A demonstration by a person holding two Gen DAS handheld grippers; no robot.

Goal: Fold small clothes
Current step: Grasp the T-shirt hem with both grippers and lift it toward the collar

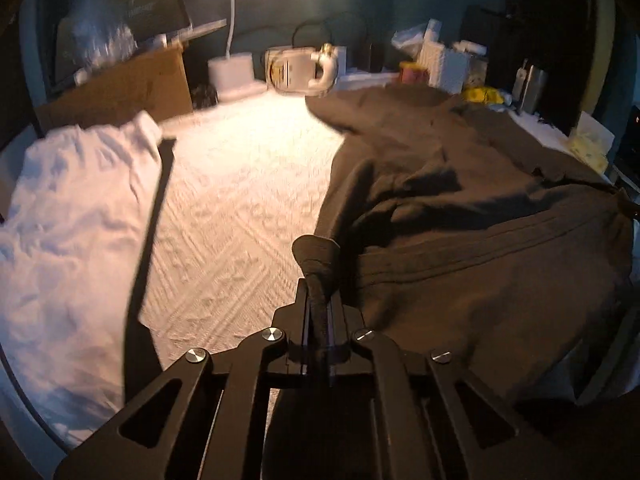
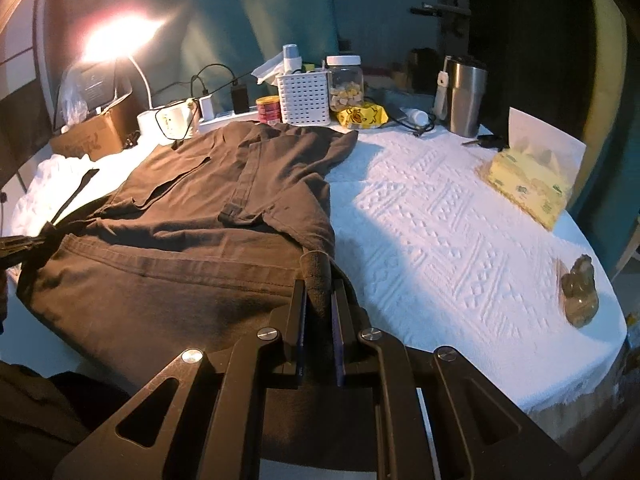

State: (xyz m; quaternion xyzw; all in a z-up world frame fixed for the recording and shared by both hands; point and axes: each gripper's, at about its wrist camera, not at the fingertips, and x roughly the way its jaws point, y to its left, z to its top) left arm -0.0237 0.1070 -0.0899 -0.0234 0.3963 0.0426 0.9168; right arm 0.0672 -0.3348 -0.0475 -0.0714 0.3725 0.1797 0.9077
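Note:
A dark brown garment (image 2: 192,208) lies spread over the white textured tablecloth (image 2: 440,216). In the left wrist view the same brown garment (image 1: 500,216) fills the right half. My left gripper (image 1: 320,292) is shut on a bunched corner of its near hem, and the cloth sticks out past the tips. My right gripper (image 2: 319,284) is shut on the other near corner, a fold of cloth pinched between its pads. The left gripper (image 2: 16,246) shows at the far left edge of the right wrist view, at the garment's other corner. A white garment (image 1: 76,216) lies crumpled at the left.
Along the back stand a lit lamp (image 2: 120,36), a cardboard box (image 2: 94,136), a white basket (image 2: 304,98), a jar (image 2: 345,82) and a steel tumbler (image 2: 466,94). A tissue pack (image 2: 528,180) and a small figurine (image 2: 580,292) sit at the right. A dark strap (image 1: 154,216) crosses the cloth.

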